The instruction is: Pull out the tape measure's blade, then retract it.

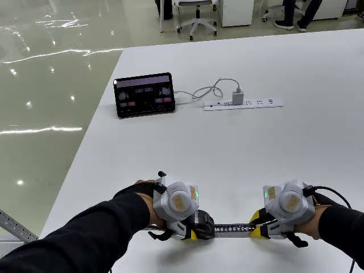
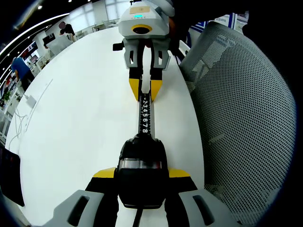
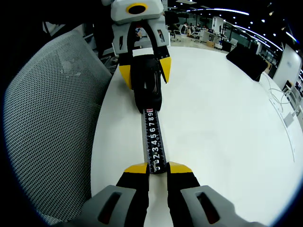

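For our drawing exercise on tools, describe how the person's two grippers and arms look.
The left gripper and right gripper match: rounded light-grey housings, each with a tan disc on top and a small green light, and black jaws tipped in yellow. A black cable leaves the right one. Both arms wear black sleeves.

we're on a white table (image 1: 267,153) across the centre and right of the head view. upper left on it, a dark tablet (image 1: 144,94) lies with its screen lit. a white cable (image 1: 200,91) curls right to a charger (image 1: 238,97) in a flat white power strip (image 1: 250,104). bottom centre, the tape measure (image 1: 205,225) sits low; resting or not, we can't tell.
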The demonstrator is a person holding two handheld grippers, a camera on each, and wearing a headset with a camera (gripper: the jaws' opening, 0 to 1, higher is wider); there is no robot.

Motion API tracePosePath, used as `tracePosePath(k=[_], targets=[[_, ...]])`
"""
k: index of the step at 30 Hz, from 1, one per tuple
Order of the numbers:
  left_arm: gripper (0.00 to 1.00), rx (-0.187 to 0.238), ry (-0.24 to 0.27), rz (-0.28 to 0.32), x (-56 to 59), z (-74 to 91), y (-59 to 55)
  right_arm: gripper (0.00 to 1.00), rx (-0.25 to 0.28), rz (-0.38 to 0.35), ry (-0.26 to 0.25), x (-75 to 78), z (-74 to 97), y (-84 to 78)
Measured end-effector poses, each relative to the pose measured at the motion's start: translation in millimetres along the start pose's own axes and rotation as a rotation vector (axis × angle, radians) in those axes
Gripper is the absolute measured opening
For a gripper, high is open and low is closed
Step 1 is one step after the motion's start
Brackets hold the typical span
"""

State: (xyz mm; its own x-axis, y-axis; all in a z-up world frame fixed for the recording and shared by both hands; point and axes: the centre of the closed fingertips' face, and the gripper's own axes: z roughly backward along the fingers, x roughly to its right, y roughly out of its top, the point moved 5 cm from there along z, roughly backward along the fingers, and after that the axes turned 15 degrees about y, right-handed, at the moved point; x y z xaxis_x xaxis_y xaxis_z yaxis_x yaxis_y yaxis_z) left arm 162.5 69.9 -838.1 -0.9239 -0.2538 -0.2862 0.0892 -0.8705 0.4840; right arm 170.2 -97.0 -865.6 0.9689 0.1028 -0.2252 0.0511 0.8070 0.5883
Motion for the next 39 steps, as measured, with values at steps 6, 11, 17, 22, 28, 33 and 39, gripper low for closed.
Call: tracePosePath(k=[6, 11, 17, 22, 28, 33, 39], targets=[[0.33, 0.002, 0.001, 0.002, -0.1, 0.0, 0.3, 0.09, -0.001, -0.001, -0.005, 0.1, 1.7, -2.0], [0.33, 0.007, 0.004, 0.004, -0.3, 0.1, 0.1, 0.09, -0.006, 0.006, -0.010, -0.9, 2.5, -2.7], [0.33, 0.007, 0.004, 0.006, -0.8, -0.3, -0.1, 0.09, -0.001, -0.002, -0.011, -0.3, 4.7, -5.0], [0.33, 0.006, 0.003, 0.008, -0.9, -0.4, -0.2, 0.09, 0.001, -0.003, -0.014, -0.3, 6.2, -6.2], [0.33, 0.008, 0.006, 0.011, -0.8, -0.6, -0.1, 0.09, 0.003, -0.007, -0.015, 0.0, 7.3, -7.9], [0.33, 0.008, 0.005, 0.012, -0.9, -0.6, 0.1, 0.09, -0.001, -0.008, -0.016, 0.4, 7.7, -9.2], [0.33, 0.008, 0.003, 0.012, -1.2, -1.0, -0.1, 0.09, -0.006, -0.009, -0.017, -0.4, 8.6, -10.7]])
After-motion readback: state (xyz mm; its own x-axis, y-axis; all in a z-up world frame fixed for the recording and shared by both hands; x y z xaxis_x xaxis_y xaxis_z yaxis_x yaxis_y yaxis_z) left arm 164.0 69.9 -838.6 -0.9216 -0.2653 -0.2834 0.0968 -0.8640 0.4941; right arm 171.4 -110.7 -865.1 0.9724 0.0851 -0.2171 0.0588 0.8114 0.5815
